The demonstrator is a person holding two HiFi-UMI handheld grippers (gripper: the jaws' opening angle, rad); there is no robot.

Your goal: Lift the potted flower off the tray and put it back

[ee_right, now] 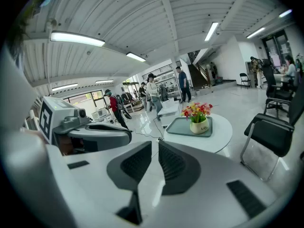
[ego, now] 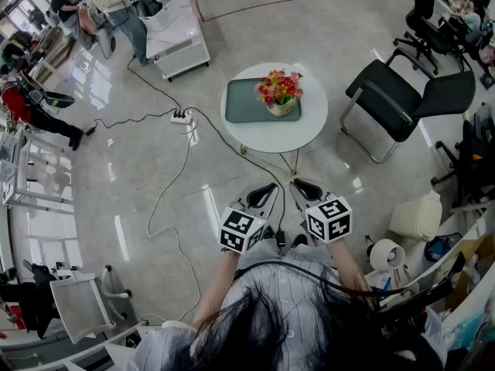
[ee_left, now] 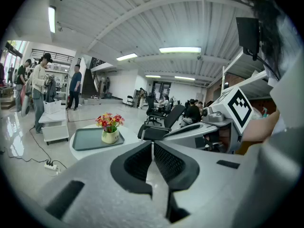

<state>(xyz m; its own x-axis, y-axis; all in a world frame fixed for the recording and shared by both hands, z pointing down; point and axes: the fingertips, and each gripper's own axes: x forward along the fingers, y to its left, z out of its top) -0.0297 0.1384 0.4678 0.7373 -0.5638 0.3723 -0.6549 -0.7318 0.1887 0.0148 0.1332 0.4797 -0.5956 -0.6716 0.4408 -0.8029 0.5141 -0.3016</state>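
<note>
White and round, the surface [ego: 271,139] stood well ahead of both tools, with open floor [ego: 155,176] between it and them. A grey-green tray [ego: 244,105] lay on it. The potted flower [ego: 280,93] stood upright on the tray, toward the end lying ahead and to the right of the tools, with red, orange and yellow blossoms above a cream pot. Neither tool touched it.

The left tool [ego: 267,188] and the right tool [ego: 304,185] were held side by side, close together, low in front of the person. Both tilted slightly downward and pointed toward the surface. The left tool's jaws were pressed together with nothing between them. The right tool's jaws were also closed, with only a thin slit showing at the tips, and they gripped nothing.

Ahead and to the right of the right tool, a black chair [ego: 394,99] stood just beside the surface. Ahead and to the left of the left tool, a white power strip [ego: 182,117] lay on the glossy floor, and a black cable [ego: 232,147] ran from it back toward the tools. Farther off on that side stood a white cart [ego: 179,41].
</note>
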